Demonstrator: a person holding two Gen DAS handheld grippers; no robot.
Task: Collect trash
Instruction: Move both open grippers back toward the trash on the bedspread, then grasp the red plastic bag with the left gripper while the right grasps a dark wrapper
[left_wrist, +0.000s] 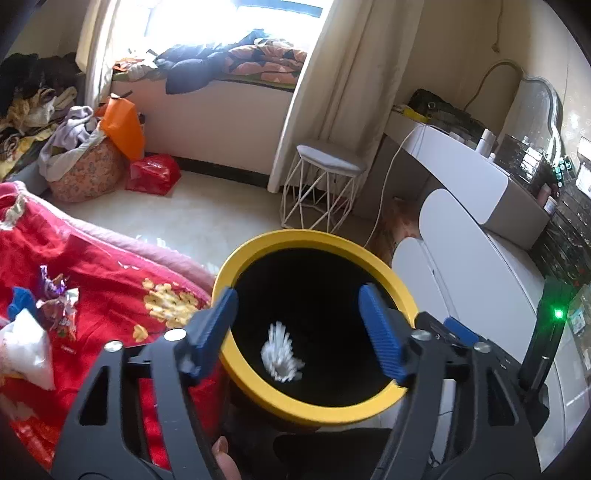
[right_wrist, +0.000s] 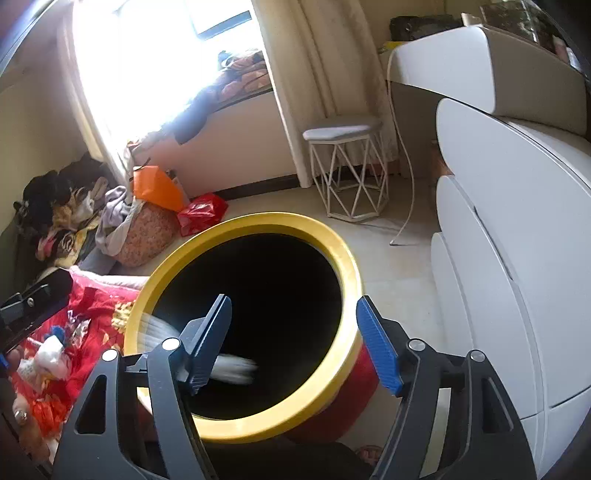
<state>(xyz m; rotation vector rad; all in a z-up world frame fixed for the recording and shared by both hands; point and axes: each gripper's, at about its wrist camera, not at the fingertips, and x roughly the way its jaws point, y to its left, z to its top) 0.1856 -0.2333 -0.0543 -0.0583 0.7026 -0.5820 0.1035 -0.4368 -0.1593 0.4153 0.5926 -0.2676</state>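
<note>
While both grippers hang over the same bin, each view gives these lines.

Left wrist view, bin: a round bin (left_wrist: 314, 325) with a yellow rim and a black inside stands beside the bed (left_wrist: 92, 258).
Left wrist view, bin contents: a white, blurred bundle of thin sticks (left_wrist: 280, 350) shows against the dark inside, between the two fingers in the picture; whether it is in the air or at the bottom cannot be told.
Left wrist view, left gripper (left_wrist: 303, 328): its blue-padded fingers (left_wrist: 380, 332) stand wide apart above the bin mouth, with nothing pressed between them.
Left wrist view, bed: on the red cover lie a white plastic bag (left_wrist: 26, 350) and crinkled candy wrappers (left_wrist: 59, 299), still outside the bin.
Left wrist view, floor containers: a flowered sack (left_wrist: 88, 170) stuffed with clothes, an orange bag (left_wrist: 123, 125) and a red bag (left_wrist: 153, 173) sit near the window seat.

Right wrist view, bin: the same bin (right_wrist: 332, 251) shows a red outer wall under the yellow rim.
Right wrist view, bin contents: a white, motion-blurred piece (right_wrist: 236, 367) shows inside the opening just beside the left finger.
Right wrist view, right gripper (right_wrist: 299, 332): fingers spread wide, holding nothing.
Right wrist view, bed: wrappers and white scraps (right_wrist: 51, 350) lie on the red cover.
Right wrist view, floor: a white wire stool (right_wrist: 347, 162) stands well beyond the bin.
</note>
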